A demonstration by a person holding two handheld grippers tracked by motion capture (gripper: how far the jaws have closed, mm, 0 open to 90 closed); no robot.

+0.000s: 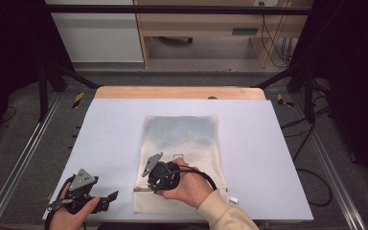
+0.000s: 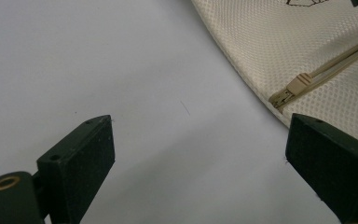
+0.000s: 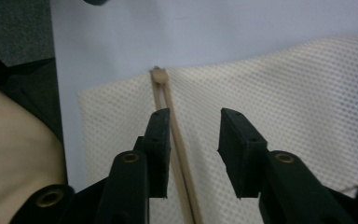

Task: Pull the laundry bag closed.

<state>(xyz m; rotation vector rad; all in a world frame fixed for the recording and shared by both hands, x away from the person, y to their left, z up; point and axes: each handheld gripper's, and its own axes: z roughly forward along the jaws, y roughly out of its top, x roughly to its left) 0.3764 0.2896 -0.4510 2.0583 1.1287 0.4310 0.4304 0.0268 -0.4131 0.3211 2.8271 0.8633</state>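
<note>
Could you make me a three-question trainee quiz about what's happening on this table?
1. True or false: the left tongs are open over the bare table.
2. What runs between the right tongs? A) zipper track B) cord C) pen
3. Fill in: the zipper slider sits near the mesh pouch's ____ edge.

Key: 1 true; 2 A; 3 left.
</note>
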